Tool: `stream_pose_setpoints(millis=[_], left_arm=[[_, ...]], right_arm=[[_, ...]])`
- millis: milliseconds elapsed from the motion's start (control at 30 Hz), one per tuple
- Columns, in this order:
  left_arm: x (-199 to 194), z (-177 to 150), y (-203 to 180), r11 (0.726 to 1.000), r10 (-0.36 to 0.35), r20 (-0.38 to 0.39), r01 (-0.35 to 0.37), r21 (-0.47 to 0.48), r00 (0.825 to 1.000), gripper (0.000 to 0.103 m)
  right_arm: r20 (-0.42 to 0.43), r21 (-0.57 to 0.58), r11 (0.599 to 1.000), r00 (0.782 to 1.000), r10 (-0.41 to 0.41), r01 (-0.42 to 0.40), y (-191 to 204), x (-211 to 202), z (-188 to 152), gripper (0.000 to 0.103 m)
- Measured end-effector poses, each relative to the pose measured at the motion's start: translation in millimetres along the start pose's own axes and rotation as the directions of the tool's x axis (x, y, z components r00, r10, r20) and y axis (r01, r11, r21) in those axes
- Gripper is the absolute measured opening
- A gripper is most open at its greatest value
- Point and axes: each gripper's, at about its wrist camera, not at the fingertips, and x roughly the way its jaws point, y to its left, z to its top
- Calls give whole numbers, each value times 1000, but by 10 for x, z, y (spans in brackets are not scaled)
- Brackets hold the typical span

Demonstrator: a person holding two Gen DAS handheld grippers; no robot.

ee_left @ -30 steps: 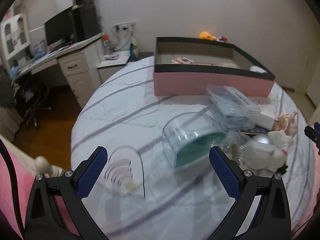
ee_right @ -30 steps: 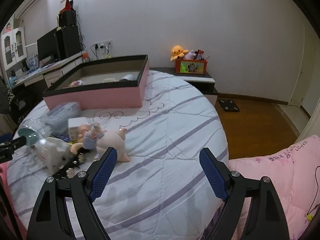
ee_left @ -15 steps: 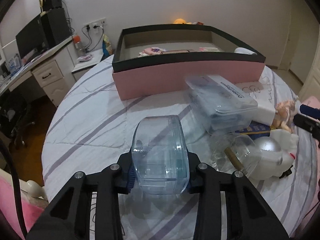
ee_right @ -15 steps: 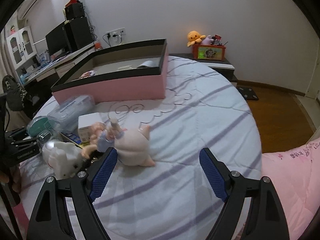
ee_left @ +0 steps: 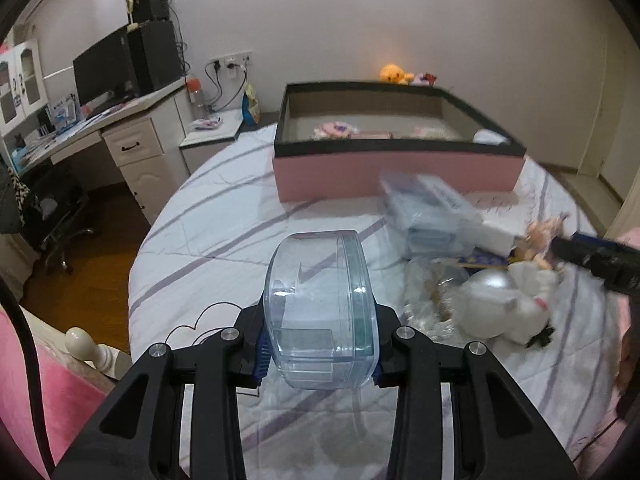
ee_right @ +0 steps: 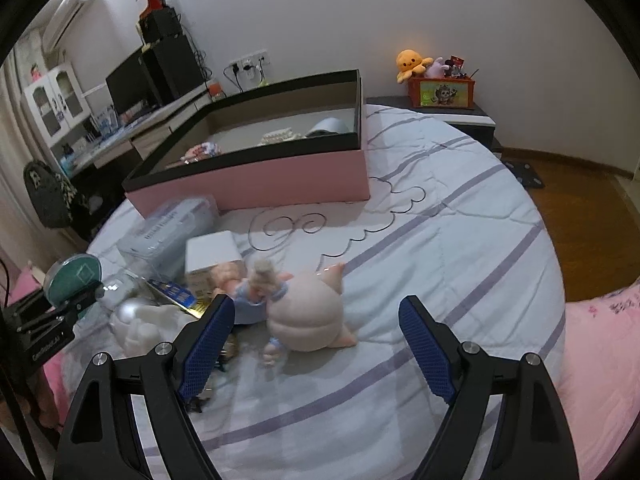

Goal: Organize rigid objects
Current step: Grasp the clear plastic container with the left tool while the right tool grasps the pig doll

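My left gripper [ee_left: 318,354] is shut on a clear round plastic container [ee_left: 320,312] with a green lid, held on its side above the bed. The right wrist view shows that container [ee_right: 74,280] at the far left, green face toward the camera. My right gripper [ee_right: 314,344] is open, its blue pads standing either side of a pink pig doll [ee_right: 306,316] without touching it. A small figurine [ee_right: 260,286] lies against the pig. The pink box with a black rim [ee_left: 396,172] sits farther back on the bed and holds a few small items.
A heap lies between the grippers: a clear lidded box [ee_left: 430,216], a white carton [ee_right: 212,250], a white plush with a silver ball [ee_left: 502,304] and a crinkled clear bag [ee_left: 432,300]. The round bed's edge [ee_left: 134,276] drops to wooden floor on the left; a desk [ee_left: 120,132] stands beyond.
My left gripper went from wide open to shut on the clear container and lifted it off the bed. My right gripper swung left and came down around the pink pig doll.
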Motion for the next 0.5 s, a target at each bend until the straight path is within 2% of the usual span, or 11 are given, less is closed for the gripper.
stream_pose_setpoints(millis=[133, 200, 333, 367, 400, 500], left_arm=[[-73, -6, -66, 1000, -23, 6, 23, -1, 1000, 37], [-89, -7, -79, 999, -33, 4, 33, -3, 999, 37], [-143, -20, -151, 999, -45, 8, 45, -4, 999, 37], [-161, -16, -172, 999, -53, 13, 53, -2, 999, 37], [-174, -15, -186, 998, -60, 15, 60, 0, 998, 37], [-237, 1, -250, 997, -72, 29, 72, 0, 997, 37]], right_arm=[[-20, -4, 999, 999, 32, -32, 110, 104, 0, 86], [-26, 16, 1000, 999, 25, -25, 93, 199, 24, 86], [-30, 40, 997, 997, 72, -71, 42, 267, 42, 85], [-30, 29, 997, 997, 75, -74, 55, 247, 38, 82], [-27, 22, 996, 996, 86, -86, 64, 228, 31, 75], [-16, 12, 997, 997, 81, -81, 72, 170, 0, 73]])
